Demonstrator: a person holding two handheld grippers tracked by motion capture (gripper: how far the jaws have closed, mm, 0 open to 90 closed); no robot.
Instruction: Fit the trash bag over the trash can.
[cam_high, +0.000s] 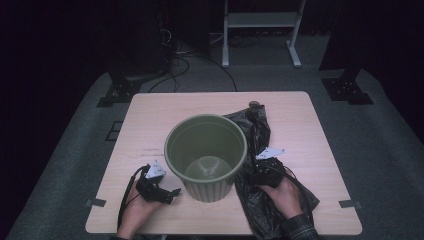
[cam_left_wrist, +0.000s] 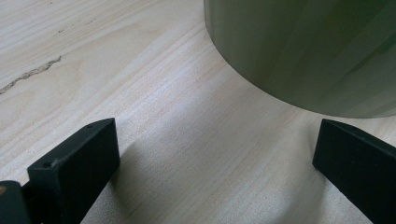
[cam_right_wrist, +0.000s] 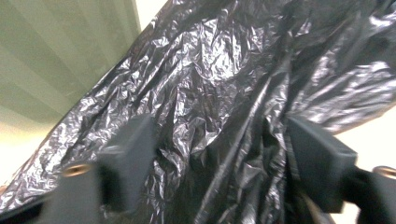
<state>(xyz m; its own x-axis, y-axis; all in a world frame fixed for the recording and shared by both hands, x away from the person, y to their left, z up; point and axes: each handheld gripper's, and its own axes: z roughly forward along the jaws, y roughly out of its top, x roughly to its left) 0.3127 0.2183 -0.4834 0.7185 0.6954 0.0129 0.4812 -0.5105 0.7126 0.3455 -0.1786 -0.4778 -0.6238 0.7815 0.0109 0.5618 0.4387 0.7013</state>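
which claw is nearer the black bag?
Right. The right claw is down on the bag, with crumpled plastic between its jaws. The left claw is over bare table on the bin's far side.

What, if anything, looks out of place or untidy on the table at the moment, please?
The black plastic bag lies crumpled and spread flat on the table beside the green bin, not inside it, with one end hanging past the near edge. The right gripper has bag folds between its fingers. The bin stands upright and empty; nothing looks spilled or broken.
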